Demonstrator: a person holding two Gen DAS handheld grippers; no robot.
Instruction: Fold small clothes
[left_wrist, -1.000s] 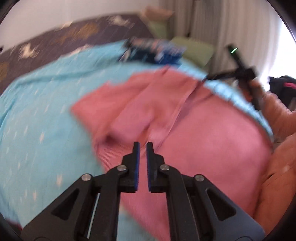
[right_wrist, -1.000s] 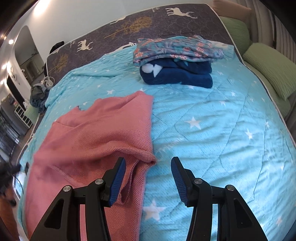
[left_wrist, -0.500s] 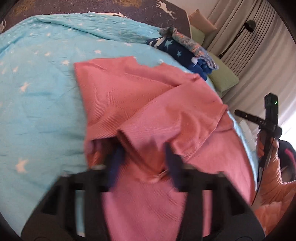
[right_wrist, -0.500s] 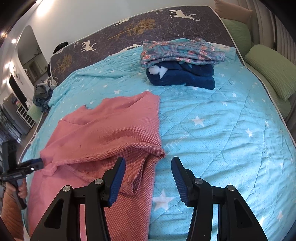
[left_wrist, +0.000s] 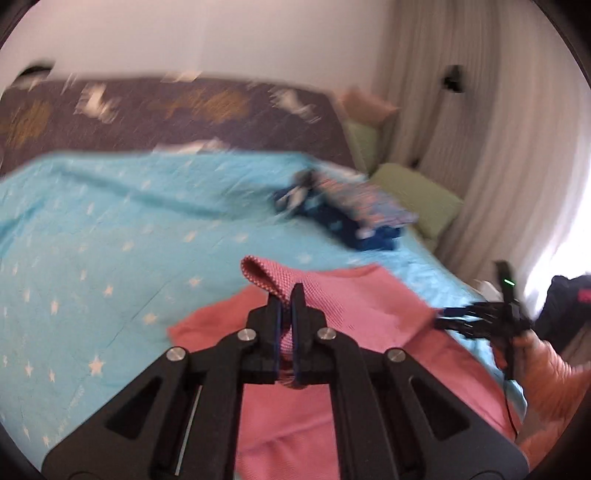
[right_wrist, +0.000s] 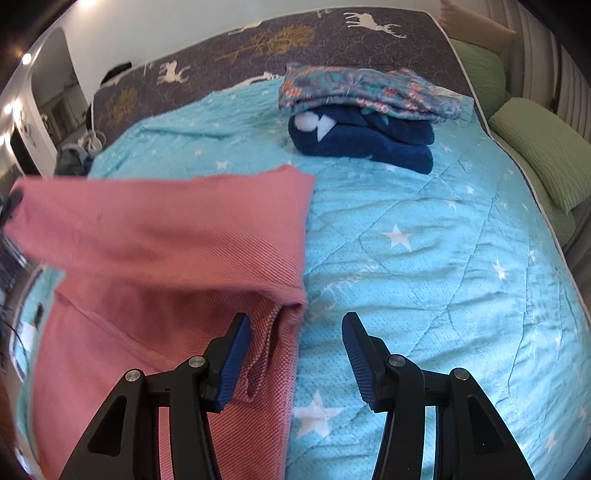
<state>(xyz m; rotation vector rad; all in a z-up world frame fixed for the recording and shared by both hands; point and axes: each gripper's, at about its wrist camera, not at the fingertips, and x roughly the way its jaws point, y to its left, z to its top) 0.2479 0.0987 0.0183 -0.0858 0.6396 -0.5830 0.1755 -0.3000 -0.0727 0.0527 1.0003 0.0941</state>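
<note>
Faintly, cursive stitching, unreadable, blue quilt

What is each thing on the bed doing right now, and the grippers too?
left gripper: shut on the pink garment, lifting a fold.
right gripper: open, holding nothing.
pink garment: partly folded, one part raised.
clothes pile: folded, stacked.
blue blanket: spread flat.

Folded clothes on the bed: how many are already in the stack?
2. A floral garment lies on top, and a dark blue garment lies under it, at the far side of the turquoise quilt. More could be hidden between or below them.
</note>
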